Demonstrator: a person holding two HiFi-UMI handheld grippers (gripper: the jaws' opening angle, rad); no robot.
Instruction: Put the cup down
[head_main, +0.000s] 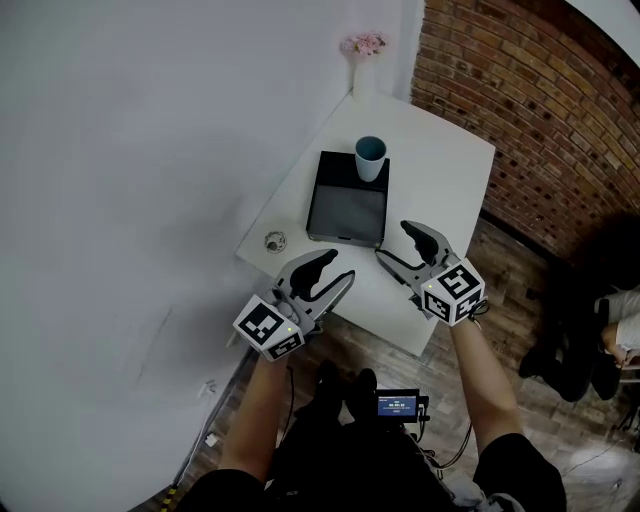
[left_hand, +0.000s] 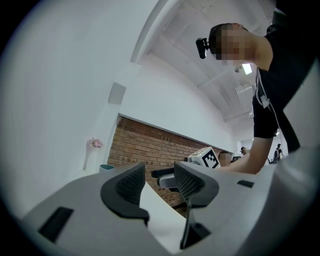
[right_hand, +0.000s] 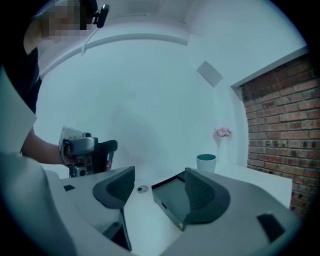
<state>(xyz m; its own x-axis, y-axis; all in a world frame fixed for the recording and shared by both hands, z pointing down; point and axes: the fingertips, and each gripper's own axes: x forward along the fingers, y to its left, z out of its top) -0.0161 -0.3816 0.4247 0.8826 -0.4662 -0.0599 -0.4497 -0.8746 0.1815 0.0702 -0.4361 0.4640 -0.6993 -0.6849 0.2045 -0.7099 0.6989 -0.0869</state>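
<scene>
Though poised at the near edge of the bench (head_main: 450, 170), grip nothing: left gripper (head_main: 335, 270) fingers apart and empty, right gripper (head_main: 397, 243) fingers likewise parted on bare air, both aimed forward from lowered forearms. Looks done as a step, with the cup (head_main: 370, 158) upright on the far corner of the dark tray (head_main: 345, 210), well clear of both. Calls next, probably, only for drawing back without nudging the dark tray or the vase of pink flowers (head_main: 363, 60) beyond.

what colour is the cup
The cup is pale blue with a teal inside, clearest in the head view.
</scene>
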